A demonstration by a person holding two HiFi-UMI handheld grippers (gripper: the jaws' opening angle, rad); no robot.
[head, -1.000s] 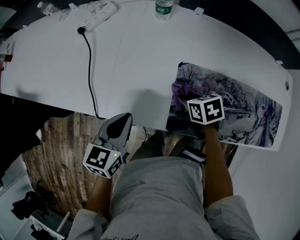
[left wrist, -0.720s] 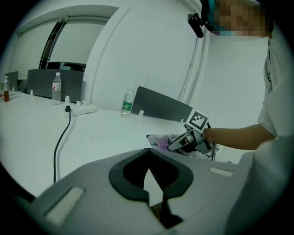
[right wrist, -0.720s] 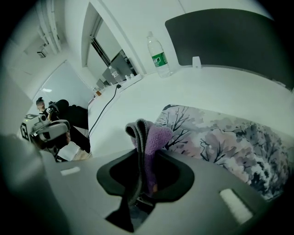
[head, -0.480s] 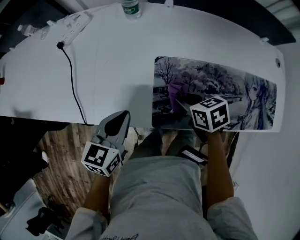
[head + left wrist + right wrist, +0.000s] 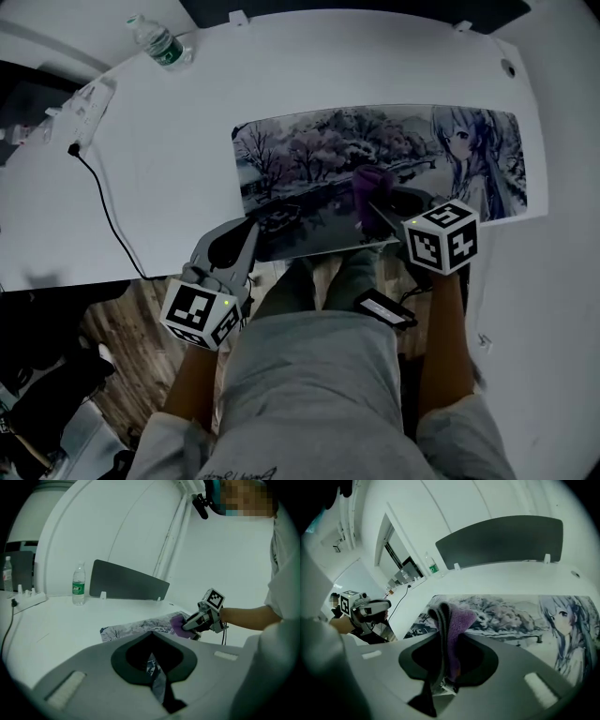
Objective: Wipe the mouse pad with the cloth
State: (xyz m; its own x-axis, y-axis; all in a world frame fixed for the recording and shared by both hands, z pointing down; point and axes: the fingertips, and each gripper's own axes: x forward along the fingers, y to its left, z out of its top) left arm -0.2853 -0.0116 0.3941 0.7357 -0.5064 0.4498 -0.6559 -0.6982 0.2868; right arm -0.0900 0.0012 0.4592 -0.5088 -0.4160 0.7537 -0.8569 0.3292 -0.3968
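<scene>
The right tongs [image 5: 373,204], clamped on the cloth [image 5: 368,181], are being held to the mouse pad [image 5: 309,155] below; its corner could be yanked from the shut left tongs [image 5: 247,231] by hard strokes.

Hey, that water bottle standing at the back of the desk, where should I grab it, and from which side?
Take the water bottle round its body at the green label, coming in level from the near, desk-edge side. It stands upright on the white desk with bare surface in front of it. Its round body should sit between two jaws better than the narrow cap would.
</scene>
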